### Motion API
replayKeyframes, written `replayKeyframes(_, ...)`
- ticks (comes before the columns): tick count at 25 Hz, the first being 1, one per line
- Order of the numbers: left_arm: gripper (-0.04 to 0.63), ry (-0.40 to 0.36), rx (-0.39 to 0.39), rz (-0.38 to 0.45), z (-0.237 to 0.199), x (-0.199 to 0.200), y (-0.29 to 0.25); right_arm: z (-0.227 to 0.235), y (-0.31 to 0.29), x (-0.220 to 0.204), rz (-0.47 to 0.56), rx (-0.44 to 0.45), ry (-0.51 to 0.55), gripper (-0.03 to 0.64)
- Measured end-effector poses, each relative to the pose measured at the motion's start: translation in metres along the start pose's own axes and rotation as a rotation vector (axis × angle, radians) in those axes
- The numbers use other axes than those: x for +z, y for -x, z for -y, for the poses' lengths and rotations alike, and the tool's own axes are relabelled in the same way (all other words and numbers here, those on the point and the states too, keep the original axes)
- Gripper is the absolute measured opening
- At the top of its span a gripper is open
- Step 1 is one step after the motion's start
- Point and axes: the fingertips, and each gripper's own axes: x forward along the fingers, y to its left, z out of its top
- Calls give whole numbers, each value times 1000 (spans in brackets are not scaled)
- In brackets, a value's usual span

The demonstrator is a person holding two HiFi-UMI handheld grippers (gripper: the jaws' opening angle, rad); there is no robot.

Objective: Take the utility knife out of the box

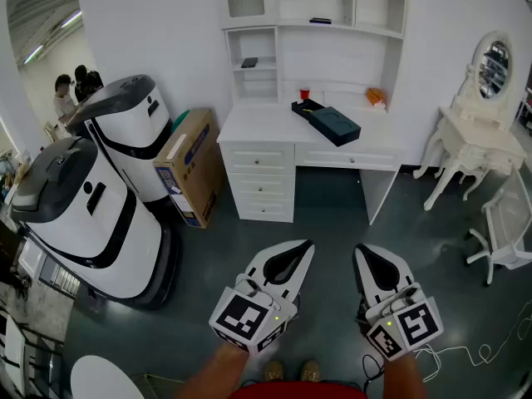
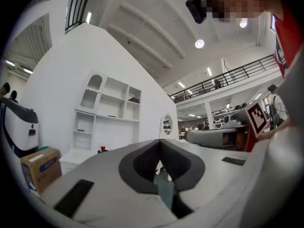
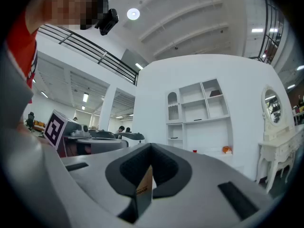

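A dark, flat box (image 1: 337, 126) lies on the white desk (image 1: 258, 125) across the room, with a black piece (image 1: 302, 108) beside it. No utility knife shows from here. My left gripper (image 1: 304, 247) and right gripper (image 1: 363, 253) are held low in front of me, far from the desk, both shut and empty. In the left gripper view the jaws (image 2: 160, 142) meet at the tip, and the desk (image 2: 76, 156) is small at the left. In the right gripper view the gripper (image 3: 151, 147) is likewise shut, with the desk (image 3: 213, 156) far ahead.
A red cup (image 1: 304, 93) and an orange object (image 1: 376, 97) stand on the desk under the white shelves. Two large white-and-black machines (image 1: 91, 214) and a cardboard box (image 1: 193, 166) stand at the left. At the right are a white vanity with an oval mirror (image 1: 495, 66), a chair (image 1: 503, 231) and floor cables.
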Motion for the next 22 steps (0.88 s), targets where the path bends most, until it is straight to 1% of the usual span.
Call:
replayKeyframes(9,8,-1,-2,-4,3,-2,-4,4,2,-2,1,-1,-4,-2)
replayKeyframes(14,8,2,2,-5,5,-1,-6,8,4,4,29,10,-35,2)
replayKeyframes(22,8,2,17,-9,10,-1,-20,26,8,2,14,12,-16,3)
